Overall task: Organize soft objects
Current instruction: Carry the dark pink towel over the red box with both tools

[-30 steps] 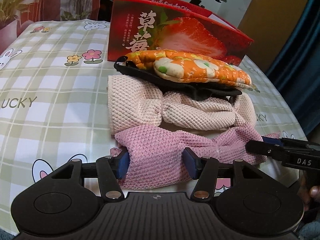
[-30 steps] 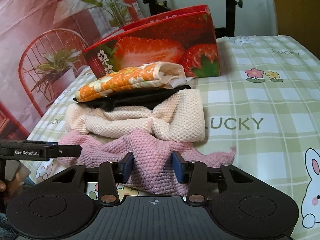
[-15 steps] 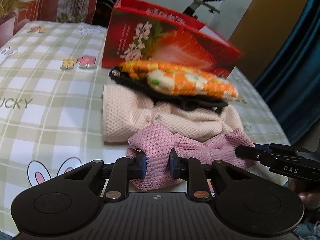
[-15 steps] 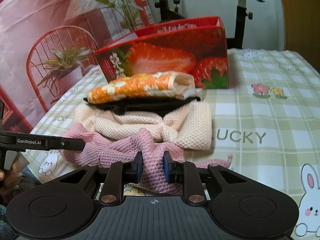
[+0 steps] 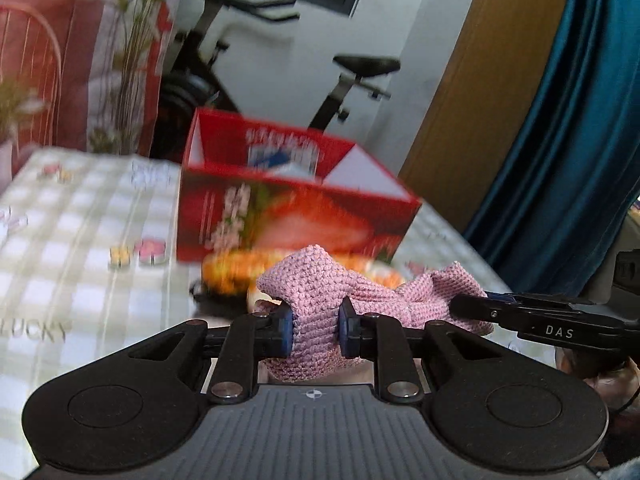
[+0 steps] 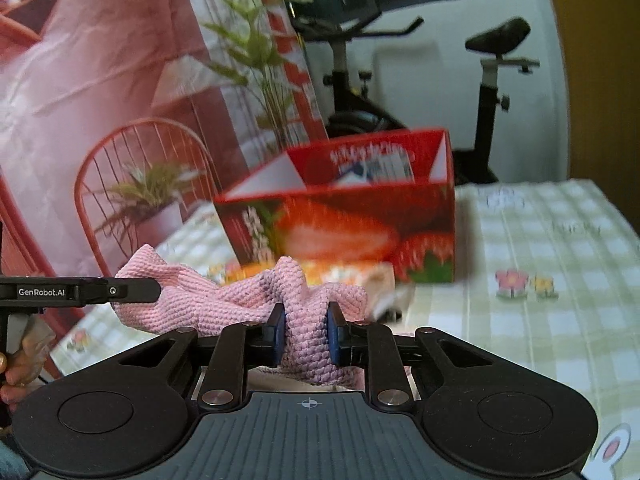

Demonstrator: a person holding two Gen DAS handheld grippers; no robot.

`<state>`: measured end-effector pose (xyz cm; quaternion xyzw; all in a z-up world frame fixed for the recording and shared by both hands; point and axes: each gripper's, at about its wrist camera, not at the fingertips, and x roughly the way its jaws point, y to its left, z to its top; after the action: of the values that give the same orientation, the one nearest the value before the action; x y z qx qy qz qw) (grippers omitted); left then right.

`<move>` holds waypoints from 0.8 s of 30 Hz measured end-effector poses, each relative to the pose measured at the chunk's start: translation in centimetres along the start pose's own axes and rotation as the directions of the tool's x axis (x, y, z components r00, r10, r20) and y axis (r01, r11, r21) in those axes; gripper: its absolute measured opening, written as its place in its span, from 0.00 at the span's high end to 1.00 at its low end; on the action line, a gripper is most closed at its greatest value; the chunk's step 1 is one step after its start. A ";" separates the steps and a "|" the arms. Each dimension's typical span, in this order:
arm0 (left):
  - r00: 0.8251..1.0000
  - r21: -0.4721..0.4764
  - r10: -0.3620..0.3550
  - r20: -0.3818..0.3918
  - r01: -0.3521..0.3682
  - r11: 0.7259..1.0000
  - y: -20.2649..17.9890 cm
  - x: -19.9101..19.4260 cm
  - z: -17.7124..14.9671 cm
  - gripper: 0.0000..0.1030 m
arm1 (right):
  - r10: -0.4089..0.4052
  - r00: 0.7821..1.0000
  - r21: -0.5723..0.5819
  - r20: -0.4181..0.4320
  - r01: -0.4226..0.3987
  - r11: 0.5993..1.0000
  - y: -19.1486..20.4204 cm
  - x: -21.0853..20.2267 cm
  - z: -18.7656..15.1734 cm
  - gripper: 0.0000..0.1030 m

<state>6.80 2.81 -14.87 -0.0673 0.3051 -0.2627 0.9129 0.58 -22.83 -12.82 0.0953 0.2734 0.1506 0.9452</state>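
A pink knitted cloth hangs in the air between both grippers. My left gripper is shut on one bunched end of it. My right gripper is shut on the other end of the pink cloth. Each gripper shows in the other's view: the right one at the right edge, the left one at the left edge. Behind the cloth lies a blurred orange flowered mitt on a black item. The cream cloth under them is mostly hidden.
An open red strawberry box stands on the checked tablecloth just beyond the pile, seen also as the box in the right wrist view. An exercise bike, a red chair and a blue curtain surround the table.
Both grippers closed on the pink cloth and lifted it off the pile. The views tilted upward, so the box interior and the room behind now show.
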 end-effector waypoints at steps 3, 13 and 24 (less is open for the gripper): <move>0.999 0.007 -0.003 0.035 0.003 1.000 -0.4 -0.2 1.5 0.78 | 0.002 1.000 -0.015 0.031 -0.001 1.000 0.0 0.0 1.8 0.81; 0.994 0.012 -0.002 0.107 0.000 1.000 -0.3 1.8 6.3 0.78 | -0.003 0.996 -0.073 0.092 0.009 0.997 -0.8 1.6 7.7 0.81; 0.986 0.026 0.032 0.166 -0.037 0.999 0.9 5.5 11.3 0.78 | -0.023 0.993 -0.102 0.120 0.035 0.994 -2.7 6.8 13.9 0.81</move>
<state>17.54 0.29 -8.89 -0.0702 0.2255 -0.2447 0.9404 14.24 -24.39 -5.30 0.0507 0.2101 0.1449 0.9655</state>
